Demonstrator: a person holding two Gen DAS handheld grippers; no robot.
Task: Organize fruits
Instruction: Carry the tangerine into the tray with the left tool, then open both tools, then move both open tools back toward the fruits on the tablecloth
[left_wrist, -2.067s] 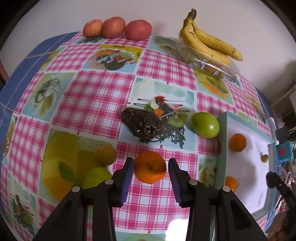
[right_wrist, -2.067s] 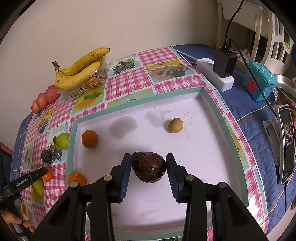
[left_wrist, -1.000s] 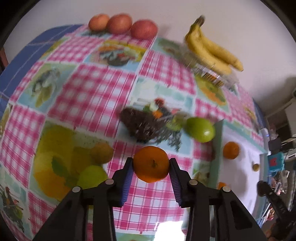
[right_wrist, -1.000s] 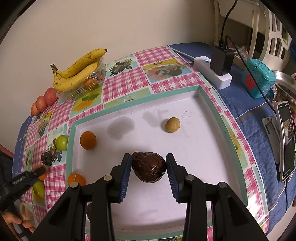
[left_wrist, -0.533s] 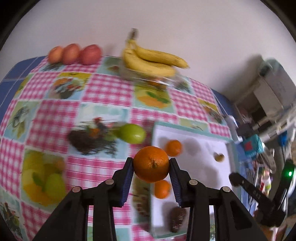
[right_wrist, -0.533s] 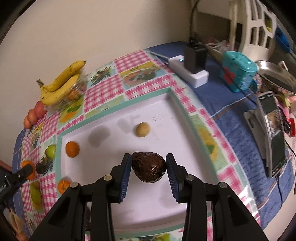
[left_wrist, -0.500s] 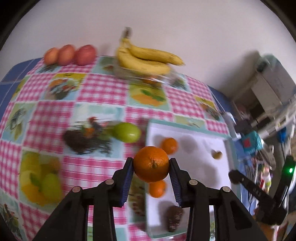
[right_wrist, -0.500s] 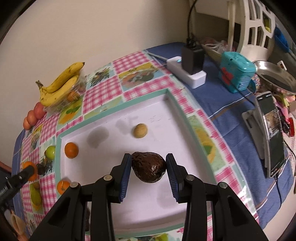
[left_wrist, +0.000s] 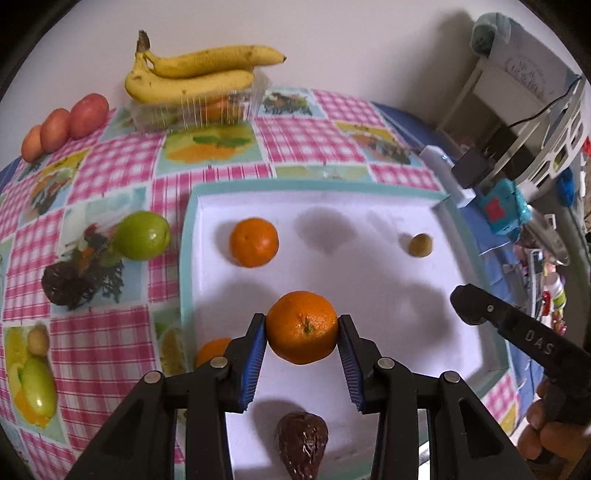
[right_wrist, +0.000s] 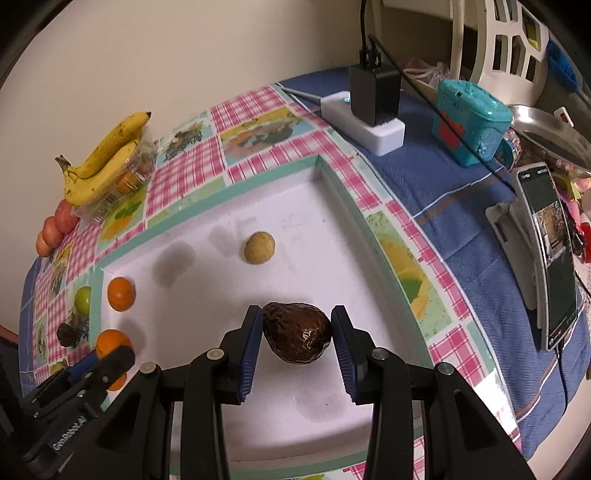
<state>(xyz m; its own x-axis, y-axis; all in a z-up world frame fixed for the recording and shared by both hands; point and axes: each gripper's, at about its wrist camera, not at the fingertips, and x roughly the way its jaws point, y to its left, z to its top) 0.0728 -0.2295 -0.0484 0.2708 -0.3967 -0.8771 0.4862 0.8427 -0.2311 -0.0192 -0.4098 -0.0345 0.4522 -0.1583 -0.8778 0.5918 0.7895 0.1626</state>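
The left claw (left_wrist: 301, 326) is clamped on an orange (left_wrist: 301, 326), its blue pads pressed to both sides of the fruit, and holds it above the white tray (left_wrist: 388, 288). In the left wrist view a second orange (left_wrist: 253, 242) lies near the tray's far left corner, a third orange (left_wrist: 212, 350) sits by the tray's left edge, partly hidden behind the claw, and a small tan fruit (left_wrist: 420, 244) lies towards the far right corner. A dark avocado (left_wrist: 303, 443) shows below the claw, at the tray's near edge.

The right claw (right_wrist: 296, 332) grips a dark avocado (right_wrist: 296, 332) between its pads; whether the fruit touches the tray floor (right_wrist: 332, 236) cannot be told.

On the counter (left_wrist: 122, 166) left of the tray a green apple (left_wrist: 141, 236) lies just beside the tray's rim. Bananas (left_wrist: 192, 75) rest on a clear box (left_wrist: 195, 110) at the counter's far edge, with three red apples (left_wrist: 62, 127) in a row near the far left corner.
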